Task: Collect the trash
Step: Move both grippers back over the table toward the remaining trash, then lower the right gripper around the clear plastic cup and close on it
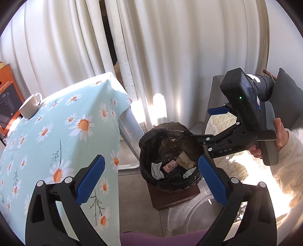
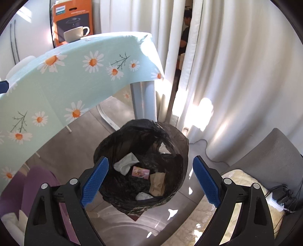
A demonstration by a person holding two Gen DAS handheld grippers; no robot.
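Note:
A bin lined with a black bag [image 1: 151,136] [image 2: 113,143] stands on the floor beside the table leg. Inside lie a white tissue [image 1: 156,169] [image 2: 126,162], a pink wrapper [image 1: 170,166] [image 2: 141,172], a crumpled brown paper [image 1: 184,159] [image 2: 157,184] and a second tissue [image 1: 189,172] [image 2: 144,195]. My left gripper [image 1: 151,181] hangs open above the bin with nothing between its blue pads. My right gripper [image 2: 150,181] is also open and empty over the bin. In the left wrist view it is the right gripper [image 1: 204,124], held by a hand in a cream sleeve.
A table under a daisy-print cloth [image 1: 56,132] [image 2: 75,75] carries a white cup [image 1: 31,106] [image 2: 75,33]; an orange box [image 2: 73,17] stands behind. White curtains [image 2: 236,75] hang behind the bin. A grey sofa [image 2: 265,160] and a power strip [image 2: 280,196] lie to the right.

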